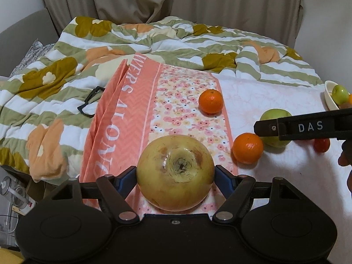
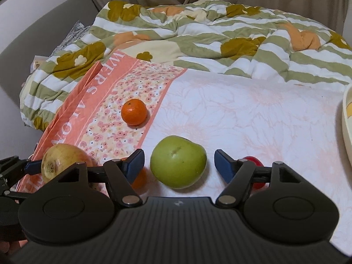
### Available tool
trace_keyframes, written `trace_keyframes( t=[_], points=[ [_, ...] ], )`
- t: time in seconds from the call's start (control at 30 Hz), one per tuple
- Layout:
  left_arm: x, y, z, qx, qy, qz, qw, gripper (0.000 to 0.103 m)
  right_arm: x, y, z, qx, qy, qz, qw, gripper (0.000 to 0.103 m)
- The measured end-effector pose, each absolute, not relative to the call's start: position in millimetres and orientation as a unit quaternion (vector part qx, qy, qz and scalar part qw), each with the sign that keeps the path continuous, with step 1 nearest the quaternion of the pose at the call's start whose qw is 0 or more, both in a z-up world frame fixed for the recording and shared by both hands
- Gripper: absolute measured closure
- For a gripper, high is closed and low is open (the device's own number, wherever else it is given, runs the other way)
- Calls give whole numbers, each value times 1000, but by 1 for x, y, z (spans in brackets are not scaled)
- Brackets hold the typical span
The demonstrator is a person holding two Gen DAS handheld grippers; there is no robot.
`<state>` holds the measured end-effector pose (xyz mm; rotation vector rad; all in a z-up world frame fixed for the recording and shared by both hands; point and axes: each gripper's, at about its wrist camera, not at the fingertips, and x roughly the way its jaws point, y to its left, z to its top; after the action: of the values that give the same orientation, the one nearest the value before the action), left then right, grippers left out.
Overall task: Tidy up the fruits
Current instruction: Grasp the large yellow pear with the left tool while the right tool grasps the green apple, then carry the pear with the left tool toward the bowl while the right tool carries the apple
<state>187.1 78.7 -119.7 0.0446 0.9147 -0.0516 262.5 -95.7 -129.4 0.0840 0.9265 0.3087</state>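
Leftmost, a striped floral quilt (image 1: 66, 70) lies rumpled on the bed, with a peach towel (image 1: 123, 118) spread beside it. On the towel's near end the left claw (image 1: 175, 177) pinches a big yellow pear (image 1: 175, 172), both blue pads against its sides. Farther off on the towel sits one orange (image 1: 210, 101); a second orange (image 1: 248, 147) rests at the towel's right edge. Right again, the right claw (image 2: 178, 164) stands spread around a green apple (image 2: 178, 161), pads clear of it. A red fruit (image 2: 253, 161) lies just beyond, and a cream bowl (image 2: 347, 118) at the far right.
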Motion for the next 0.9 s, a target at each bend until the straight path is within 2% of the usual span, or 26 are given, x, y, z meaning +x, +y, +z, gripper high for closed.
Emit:
trace_keyframes(
  t=[0.13, 0.27, 0.57, 0.9],
  points=[
    [183, 81, -119, 18, 444, -23, 895, 24, 265, -100, -133, 51, 449, 144, 880, 23],
    [179, 82, -119, 16, 446, -21, 895, 24, 266, -99, -136, 65, 457, 153, 874, 33],
    [172, 86, -115, 7, 448, -23, 894, 24, 262, -101, -132, 65, 451, 150, 878, 33],
    [157, 88, -90, 6, 426, -33, 904, 24, 240, -102, -103, 70, 429, 141, 890, 33]
  ],
)
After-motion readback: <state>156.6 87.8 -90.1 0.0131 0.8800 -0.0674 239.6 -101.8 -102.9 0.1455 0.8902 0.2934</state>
